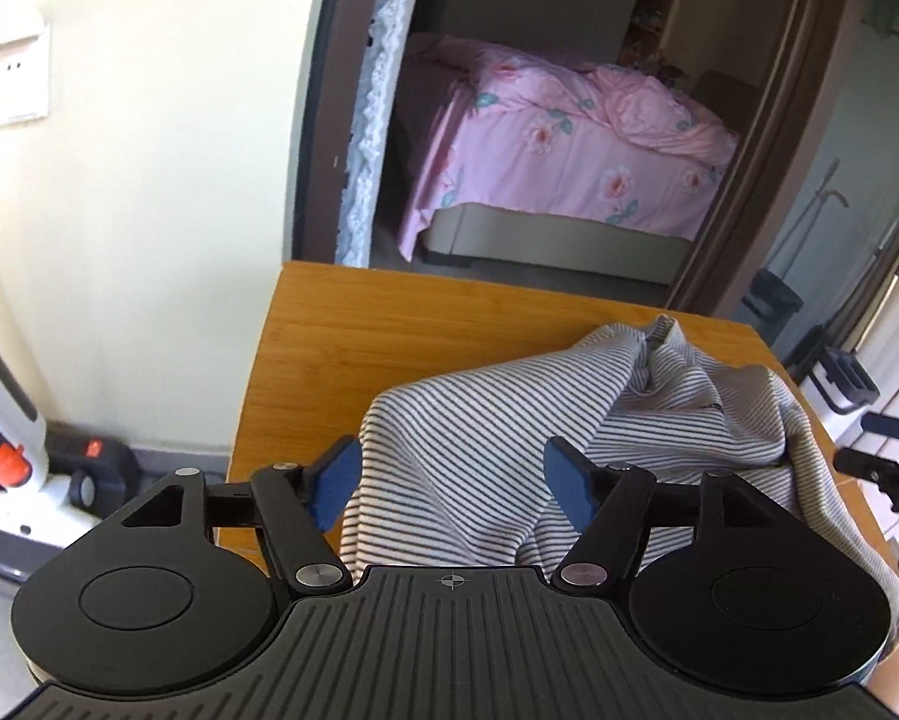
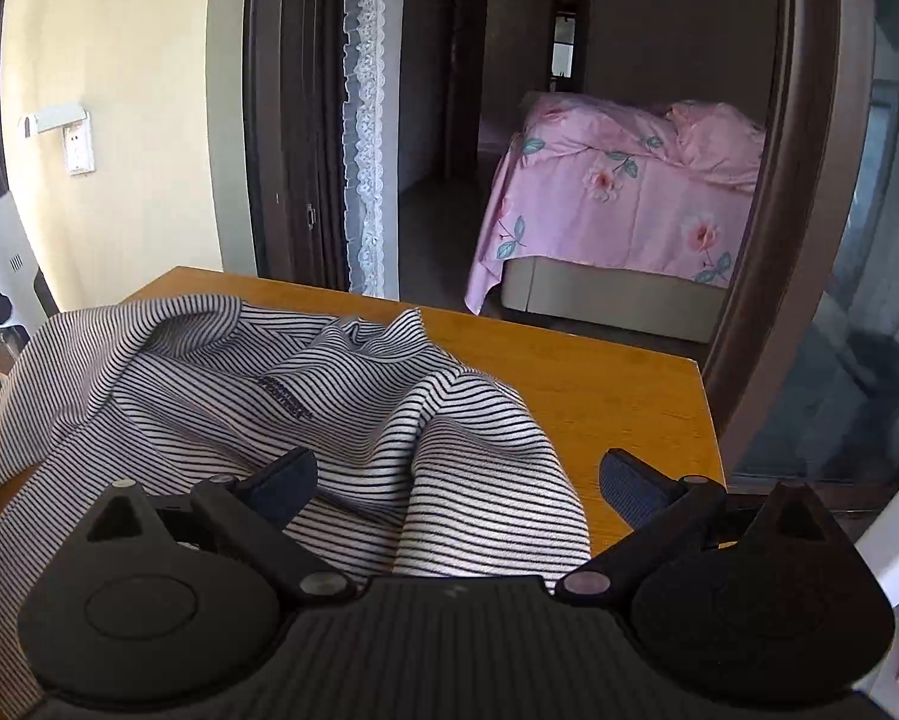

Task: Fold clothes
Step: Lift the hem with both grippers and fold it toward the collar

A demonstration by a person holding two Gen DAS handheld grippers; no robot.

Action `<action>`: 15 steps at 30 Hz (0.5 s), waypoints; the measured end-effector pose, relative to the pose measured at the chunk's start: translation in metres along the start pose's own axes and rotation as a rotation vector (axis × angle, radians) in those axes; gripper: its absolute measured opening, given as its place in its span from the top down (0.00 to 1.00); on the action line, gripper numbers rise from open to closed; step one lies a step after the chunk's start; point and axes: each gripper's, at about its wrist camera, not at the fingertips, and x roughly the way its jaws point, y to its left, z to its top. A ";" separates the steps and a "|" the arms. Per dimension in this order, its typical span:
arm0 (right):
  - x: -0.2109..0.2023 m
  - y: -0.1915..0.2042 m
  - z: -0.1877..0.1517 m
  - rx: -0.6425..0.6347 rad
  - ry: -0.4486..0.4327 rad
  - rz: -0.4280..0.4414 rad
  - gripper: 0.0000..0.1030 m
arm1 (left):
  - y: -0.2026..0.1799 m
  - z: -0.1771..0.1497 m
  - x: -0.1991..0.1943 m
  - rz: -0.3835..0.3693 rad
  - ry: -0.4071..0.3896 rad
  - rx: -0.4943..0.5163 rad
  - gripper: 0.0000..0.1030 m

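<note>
- My left gripper (image 1: 449, 483) stands wide open with nothing between its blue pads; it hovers just at the near left edge of the striped shirt (image 1: 509, 420).
- The striped shirt lies crumpled on the wooden table (image 1: 389, 324), bunched toward the near side, one end trailing over the table's left edge in the right wrist view.
- From the left gripper, the shirt spreads ahead and to the right; a near fold sits straight between the pads.
- My right gripper (image 2: 458, 483) is also spread wide and empty, hanging over the shirt's near right lobe, cloth directly under the gap.
- I judge the shirt's long axis runs left to right across the table, so each gripper has its own end; the right looks nearer to cloth.
</note>
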 end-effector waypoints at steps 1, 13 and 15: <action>0.011 -0.001 0.000 -0.008 0.018 -0.002 0.04 | -0.006 0.002 -0.005 0.000 -0.013 0.026 0.28; 0.055 -0.015 0.002 -0.015 0.074 0.020 0.54 | -0.111 0.029 0.088 -0.045 0.008 0.355 0.09; 0.051 -0.019 0.000 -0.027 0.079 0.021 0.53 | -0.124 0.024 0.123 -0.018 0.048 0.439 0.18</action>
